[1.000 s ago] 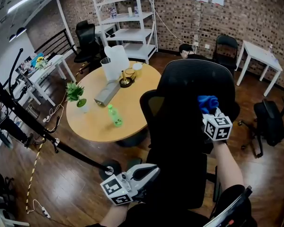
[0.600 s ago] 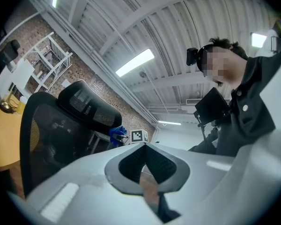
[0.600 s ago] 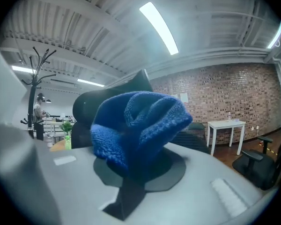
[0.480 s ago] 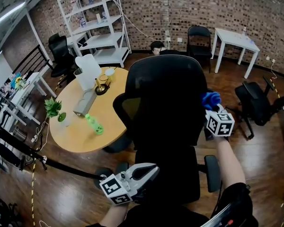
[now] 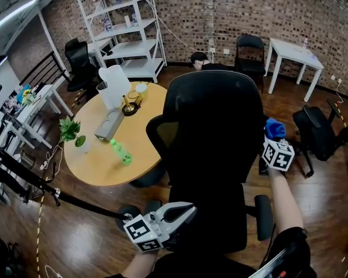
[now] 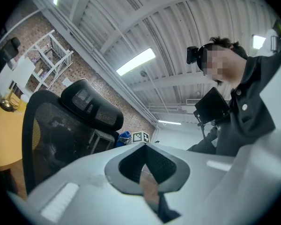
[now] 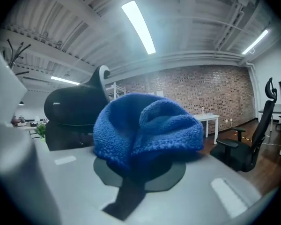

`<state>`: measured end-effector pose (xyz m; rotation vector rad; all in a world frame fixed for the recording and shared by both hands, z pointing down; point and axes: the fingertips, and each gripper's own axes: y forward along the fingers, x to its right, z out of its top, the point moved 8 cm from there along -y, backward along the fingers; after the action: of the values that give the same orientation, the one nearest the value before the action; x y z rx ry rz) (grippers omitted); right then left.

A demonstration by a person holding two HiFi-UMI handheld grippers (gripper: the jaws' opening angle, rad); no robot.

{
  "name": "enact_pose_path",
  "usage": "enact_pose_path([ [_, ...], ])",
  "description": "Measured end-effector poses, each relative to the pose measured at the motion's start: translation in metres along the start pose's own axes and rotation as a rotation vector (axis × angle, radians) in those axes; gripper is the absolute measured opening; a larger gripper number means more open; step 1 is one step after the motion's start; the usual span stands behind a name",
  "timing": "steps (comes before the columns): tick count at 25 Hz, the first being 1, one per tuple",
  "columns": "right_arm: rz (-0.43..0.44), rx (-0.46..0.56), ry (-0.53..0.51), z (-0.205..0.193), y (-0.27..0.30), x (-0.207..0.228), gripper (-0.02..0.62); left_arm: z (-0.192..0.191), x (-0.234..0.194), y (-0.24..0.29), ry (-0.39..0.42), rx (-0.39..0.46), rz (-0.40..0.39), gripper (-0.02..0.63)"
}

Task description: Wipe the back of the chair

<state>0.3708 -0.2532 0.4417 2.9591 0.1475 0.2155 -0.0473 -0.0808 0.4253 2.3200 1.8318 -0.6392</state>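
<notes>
The black mesh office chair [image 5: 214, 126] fills the middle of the head view, its back toward me. My right gripper [image 5: 272, 134] is shut on a bunched blue cloth [image 5: 274, 127], which sits just off the right edge of the chair back, at mid height. In the right gripper view the cloth [image 7: 147, 130] bulges out of the jaws, with the chair's headrest [image 7: 72, 108] to the left behind it. My left gripper [image 5: 185, 211] hangs low beside the seat's left side, shut and holding nothing; in its own view, it [image 6: 145, 146] points up past the chair [image 6: 70, 125].
A round wooden table [image 5: 98, 164] left of the chair carries a green bottle [image 5: 122, 153], a potted plant [image 5: 69, 131], a grey box [image 5: 108, 125] and a white pitcher [image 5: 113, 86]. Another black chair [image 5: 316, 132] stands close on the right. Shelving [image 5: 122, 28] and a white table [image 5: 293, 51] line the back wall.
My right gripper has carried the blue cloth rightward across the chair back, from its right part to just past its right edge. The left gripper has stayed low and still.
</notes>
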Motion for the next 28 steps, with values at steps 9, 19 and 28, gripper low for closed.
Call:
enact_pose_path([
  [9, 0.225, -0.027, -0.041, -0.021, 0.035, -0.107, 0.052, 0.011, -0.001, -0.043, 0.029, 0.048, 0.133, 0.005],
  [19, 0.493, -0.081, -0.090, -0.042, 0.057, -0.236, 0.052, 0.015, 0.014, -0.100, 0.059, 0.112, 0.283, 0.005],
  [28, 0.821, -0.205, -0.160, -0.069, 0.068, -0.383, 0.052, 0.015, 0.040, -0.160, 0.092, 0.191, 0.471, 0.005],
])
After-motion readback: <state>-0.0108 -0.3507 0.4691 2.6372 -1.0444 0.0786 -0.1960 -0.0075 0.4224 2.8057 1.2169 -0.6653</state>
